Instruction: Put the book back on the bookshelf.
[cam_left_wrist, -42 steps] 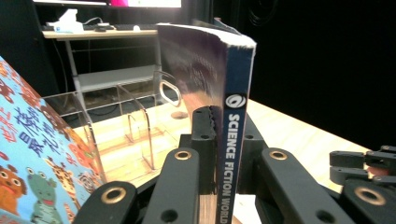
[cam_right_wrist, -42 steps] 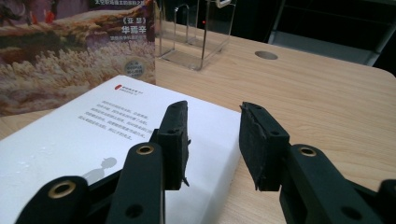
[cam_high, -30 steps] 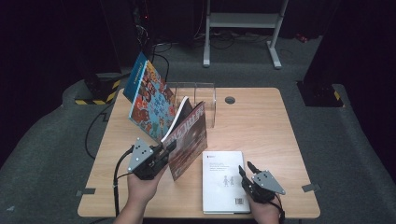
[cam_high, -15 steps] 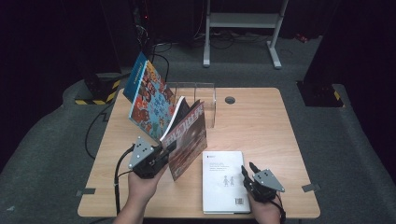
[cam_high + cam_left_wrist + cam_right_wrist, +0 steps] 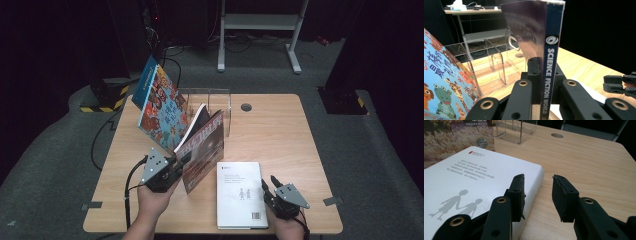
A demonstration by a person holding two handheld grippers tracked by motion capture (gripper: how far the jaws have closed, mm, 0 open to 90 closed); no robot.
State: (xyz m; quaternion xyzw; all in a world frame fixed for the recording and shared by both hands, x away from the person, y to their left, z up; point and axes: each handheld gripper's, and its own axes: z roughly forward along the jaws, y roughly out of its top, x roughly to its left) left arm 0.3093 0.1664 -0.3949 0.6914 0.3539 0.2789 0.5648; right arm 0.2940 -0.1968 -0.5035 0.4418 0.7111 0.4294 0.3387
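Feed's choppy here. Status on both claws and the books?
Left claw shut on Science Fiction World magazine. Right claw open beside white book. Acrylic rack ahead.

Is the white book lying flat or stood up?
Flat. The white book lies cover up on the table, and the right claw stands open at its edge.

High view looked forward and down over the table point(image 5: 280, 135); both gripper views sat low and close, sharing the clear rack point(image 5: 496, 62).
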